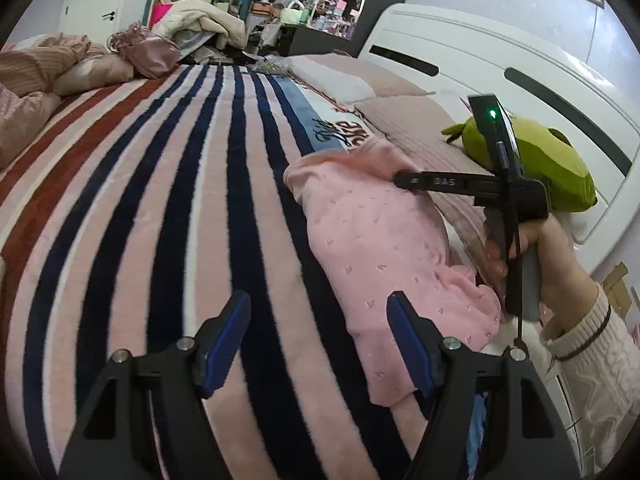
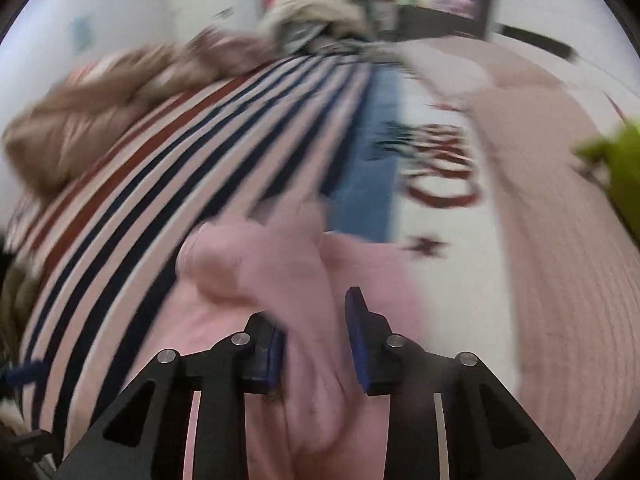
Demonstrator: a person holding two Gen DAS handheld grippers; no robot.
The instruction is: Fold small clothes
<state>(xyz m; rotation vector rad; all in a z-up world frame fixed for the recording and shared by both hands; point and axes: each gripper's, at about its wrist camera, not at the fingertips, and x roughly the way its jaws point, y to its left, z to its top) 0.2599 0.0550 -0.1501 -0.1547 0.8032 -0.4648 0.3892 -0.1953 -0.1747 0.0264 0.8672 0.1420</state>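
Note:
A small pink garment point(image 1: 380, 248) with tiny printed motifs lies folded on the striped blanket point(image 1: 180, 200) of a bed. My left gripper point(image 1: 320, 340) hovers open over the garment's near left edge; its right pad point(image 1: 412, 344) overlaps the cloth and nothing is between the jaws. My right gripper point(image 1: 400, 180), held by a hand point(image 1: 532, 248) in a cream knit sleeve, reaches the garment's far edge. In the blurred right wrist view, the right gripper point(image 2: 318, 344) has a bunched ridge of the pink garment point(image 2: 280, 264) filling the narrow gap between its blue pads.
A green plush toy point(image 1: 532, 160) lies by the white headboard point(image 1: 480, 64) on the right. Pink-brown bedding point(image 1: 48, 72) and a pink bag point(image 1: 148, 52) are heaped at the bed's far left. Pillows point(image 1: 360, 76) sit beyond the garment. Shelves point(image 1: 332, 0) stand behind the bed.

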